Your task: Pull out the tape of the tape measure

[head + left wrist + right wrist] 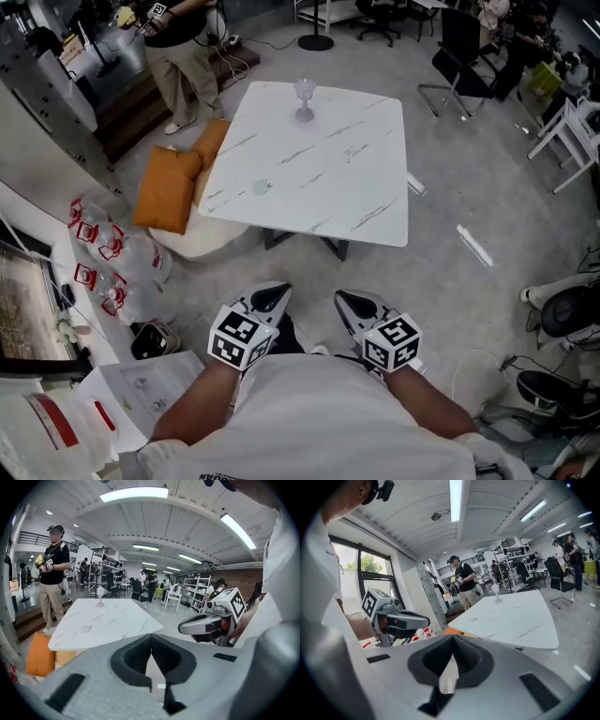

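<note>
I am holding my left gripper [274, 296] and my right gripper [354, 302] side by side, close to my chest. Both are pressing their jaws together on nothing. They are pointing toward the white marble table [356, 141], well apart from it. A small round pale thing [262, 186] is lying near the table's left edge; I cannot tell whether it is the tape measure. 1 stemmed glass [305, 98] is standing near the far edge.
</note>
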### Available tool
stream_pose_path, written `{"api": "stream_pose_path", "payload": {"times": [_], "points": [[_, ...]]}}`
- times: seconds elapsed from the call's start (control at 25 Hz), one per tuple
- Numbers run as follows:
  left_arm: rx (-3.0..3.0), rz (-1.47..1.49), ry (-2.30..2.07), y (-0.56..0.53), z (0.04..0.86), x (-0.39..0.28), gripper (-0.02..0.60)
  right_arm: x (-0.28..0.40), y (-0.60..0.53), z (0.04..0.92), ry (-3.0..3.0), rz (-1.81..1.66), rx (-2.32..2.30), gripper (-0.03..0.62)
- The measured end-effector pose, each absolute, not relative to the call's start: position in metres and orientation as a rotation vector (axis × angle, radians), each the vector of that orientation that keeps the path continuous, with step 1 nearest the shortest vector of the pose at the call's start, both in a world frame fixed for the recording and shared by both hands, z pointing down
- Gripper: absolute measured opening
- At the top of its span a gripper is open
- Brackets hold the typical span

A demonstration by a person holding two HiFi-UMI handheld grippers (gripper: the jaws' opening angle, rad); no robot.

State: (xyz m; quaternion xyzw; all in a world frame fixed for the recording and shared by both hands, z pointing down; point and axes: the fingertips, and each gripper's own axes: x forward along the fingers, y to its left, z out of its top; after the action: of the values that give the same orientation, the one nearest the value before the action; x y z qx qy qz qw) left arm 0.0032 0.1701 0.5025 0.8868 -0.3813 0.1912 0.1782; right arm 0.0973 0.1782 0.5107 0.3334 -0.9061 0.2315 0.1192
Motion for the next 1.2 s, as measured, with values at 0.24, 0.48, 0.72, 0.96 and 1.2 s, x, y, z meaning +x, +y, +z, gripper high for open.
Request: {"api": "stream_pose_path", "payload": {"times": [0.24,0.48,0.72,0.96,1.2], "points": [[2.541,0.554,-1.038,0.096,0.503,-0.016,0.009,0.078,0.109,0.512,-2.62,0.674,1.018,0.006],[2.595,0.563,-0.982,0.008,0.492,-0.042,0.009,0.05,0.029,0.503,-2.588,0.663,1.079,0.006],[2.664,0.589,-0.922,-0.068,0.479,-0.066,0.009,0.028,-0.039,0.491,-2.551,0.63,1.157,0.006],[2.712,0.632,-0.838,-0.112,0.484,-0.085,0.009,0.016,-0.089,0.49,-2.521,0.639,1.272,0.006],[2.698,0.635,-0.814,-0.134,0.491,-0.085,0.009,0.023,-0.111,0.486,-2.499,0.63,1.299,0.006]]}}
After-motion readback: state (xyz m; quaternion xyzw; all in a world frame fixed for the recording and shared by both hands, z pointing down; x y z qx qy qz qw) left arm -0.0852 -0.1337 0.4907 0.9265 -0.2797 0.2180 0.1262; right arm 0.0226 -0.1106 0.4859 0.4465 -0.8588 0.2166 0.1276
